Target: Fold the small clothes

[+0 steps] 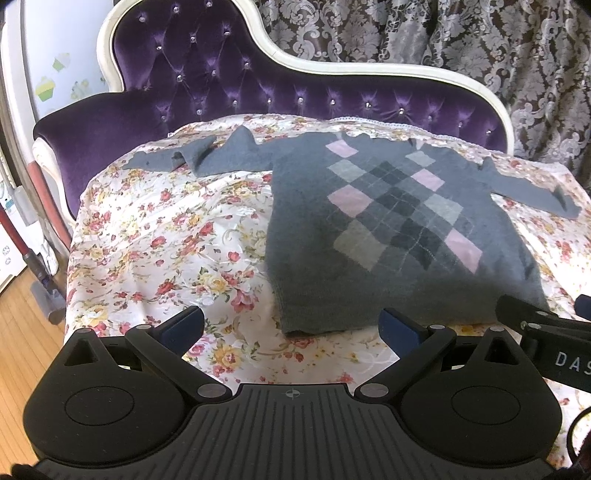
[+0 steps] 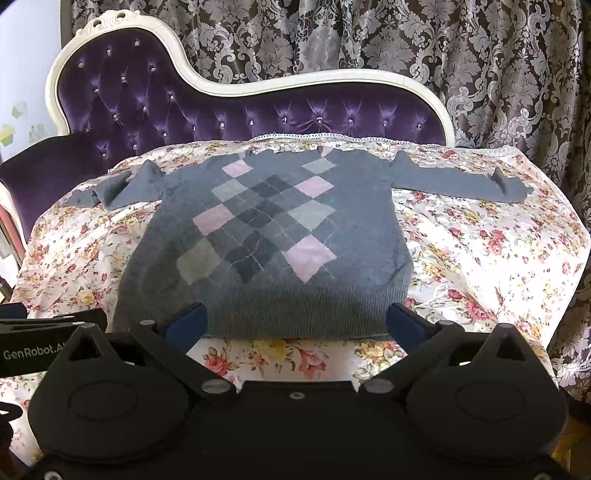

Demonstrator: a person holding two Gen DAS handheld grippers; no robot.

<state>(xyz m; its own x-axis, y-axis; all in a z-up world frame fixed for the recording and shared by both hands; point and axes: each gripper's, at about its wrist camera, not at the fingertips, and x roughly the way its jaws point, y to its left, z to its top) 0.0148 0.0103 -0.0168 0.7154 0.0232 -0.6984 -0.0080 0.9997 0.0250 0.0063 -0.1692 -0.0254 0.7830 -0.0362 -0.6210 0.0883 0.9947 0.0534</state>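
Observation:
A small grey sweater (image 1: 306, 221) (image 2: 273, 295) with a pink and grey diamond pattern lies flat, front up, on a floral cloth (image 1: 155, 240) (image 2: 480, 251). Both sleeves stretch out sideways; the left sleeve (image 1: 192, 157) (image 2: 110, 190) is rumpled, the right sleeve (image 1: 532, 188) (image 2: 461, 181) lies straighter. My left gripper (image 1: 291, 326) stands open just short of the hem's left corner, holding nothing. My right gripper (image 2: 295, 321) is open too, its blue-padded fingers (image 2: 186, 323) spread at the hem, empty. The right gripper's side shows at the left wrist view's right edge.
The cloth covers a purple tufted sofa (image 1: 207, 74) (image 2: 258, 110) with a cream frame. Patterned curtains (image 1: 461, 33) (image 2: 406, 37) hang behind. Wooden floor (image 1: 22, 332) and a vacuum cleaner (image 1: 40, 280) lie at the left, beyond the cloth's edge.

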